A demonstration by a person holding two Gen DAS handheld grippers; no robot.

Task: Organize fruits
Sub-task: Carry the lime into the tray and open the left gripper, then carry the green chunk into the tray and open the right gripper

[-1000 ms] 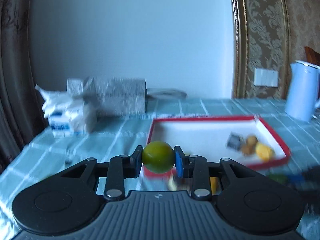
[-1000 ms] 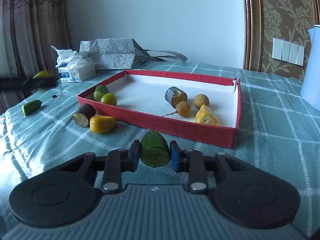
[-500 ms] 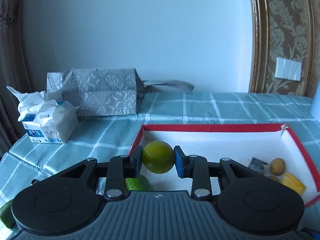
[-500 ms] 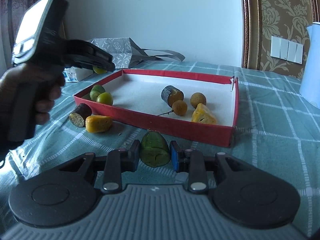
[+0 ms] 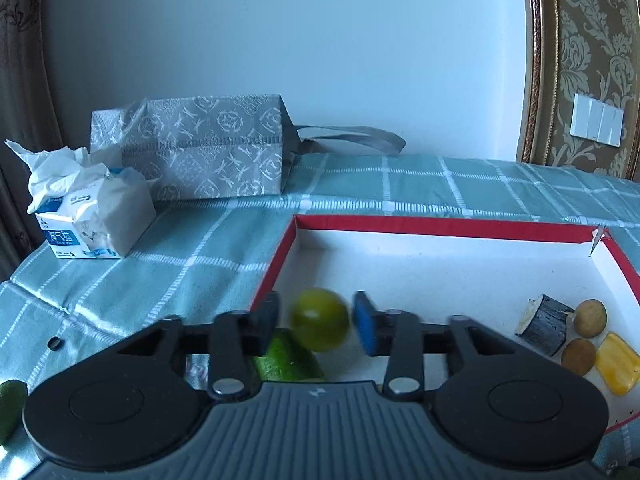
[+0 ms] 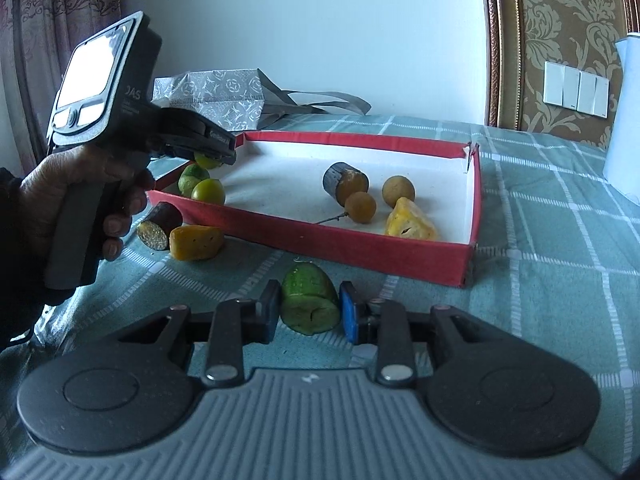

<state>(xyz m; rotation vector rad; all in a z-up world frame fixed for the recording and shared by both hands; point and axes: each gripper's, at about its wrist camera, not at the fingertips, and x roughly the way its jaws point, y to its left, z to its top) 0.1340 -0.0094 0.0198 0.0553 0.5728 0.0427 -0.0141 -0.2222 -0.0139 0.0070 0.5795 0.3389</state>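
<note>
Over the near left corner of the red box (image 5: 440,225) with a white floor, my left gripper (image 5: 316,324) has its jaws opening. A round green fruit (image 5: 319,319) sits between the pads with a gap on each side. More green fruit (image 5: 286,360) lies just below it. In the right wrist view a person's hand holds that left gripper (image 6: 218,152) above two green fruits (image 6: 208,191) in the box (image 6: 340,240). My right gripper (image 6: 310,314) is shut on a cut green fruit piece (image 6: 310,300) on the cloth in front of the box.
The box holds a dark cylinder piece (image 6: 345,183), two brown round fruits (image 6: 398,189) and a yellow chunk (image 6: 410,224). Outside it lie another dark piece (image 6: 160,226) and a yellow piece (image 6: 196,242). A tissue pack (image 5: 92,216), silver bag (image 5: 192,148) and kettle (image 6: 624,116) stand behind.
The left gripper swung over to the box's left corner and dipped lower, and its pads have come apart from the round green fruit. The right gripper and its green piece have stayed put.
</note>
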